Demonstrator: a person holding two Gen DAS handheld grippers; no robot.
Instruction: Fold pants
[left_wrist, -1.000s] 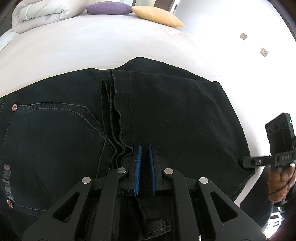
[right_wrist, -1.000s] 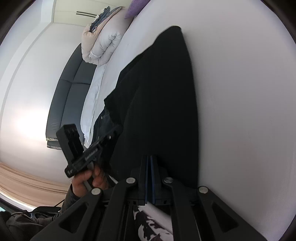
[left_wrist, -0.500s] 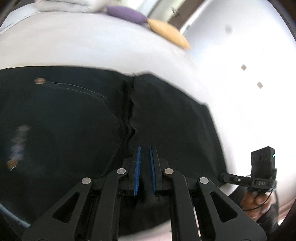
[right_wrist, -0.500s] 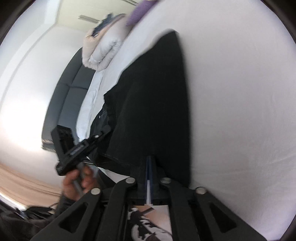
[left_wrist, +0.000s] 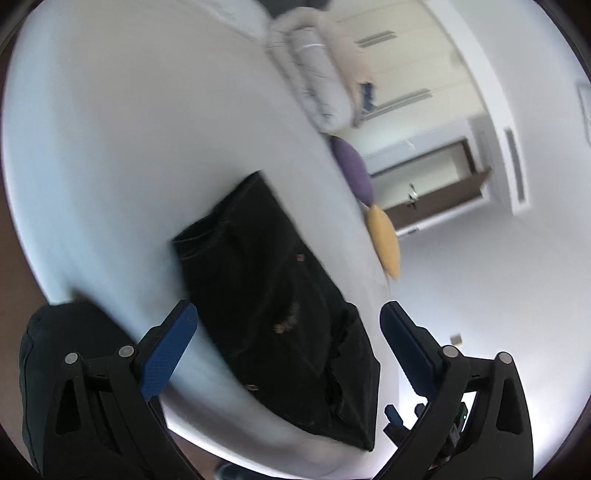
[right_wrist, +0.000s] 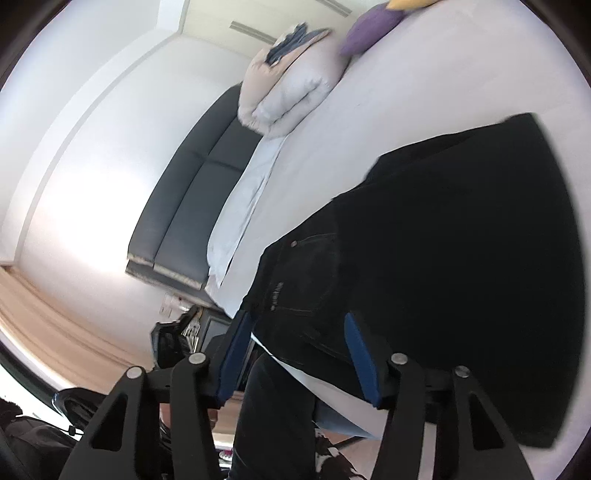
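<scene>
Both claws spread wide, nothing gripped: left gripper (left_wrist: 288, 325) hung above the dark black denim pants (left_wrist: 280, 295), right gripper (right_wrist: 299, 343) just off their near edge. Pants lay folded in a compact rectangle on the white bed sheet (left_wrist: 129, 147), near its front edge, back pocket facing up. Looked like a finished fold, hence the empty blue pads (right_wrist: 360, 356). Left view pretty smeary, so seams and rivets hard to read. Far side of the pants cut off at the right view's rim.
</scene>
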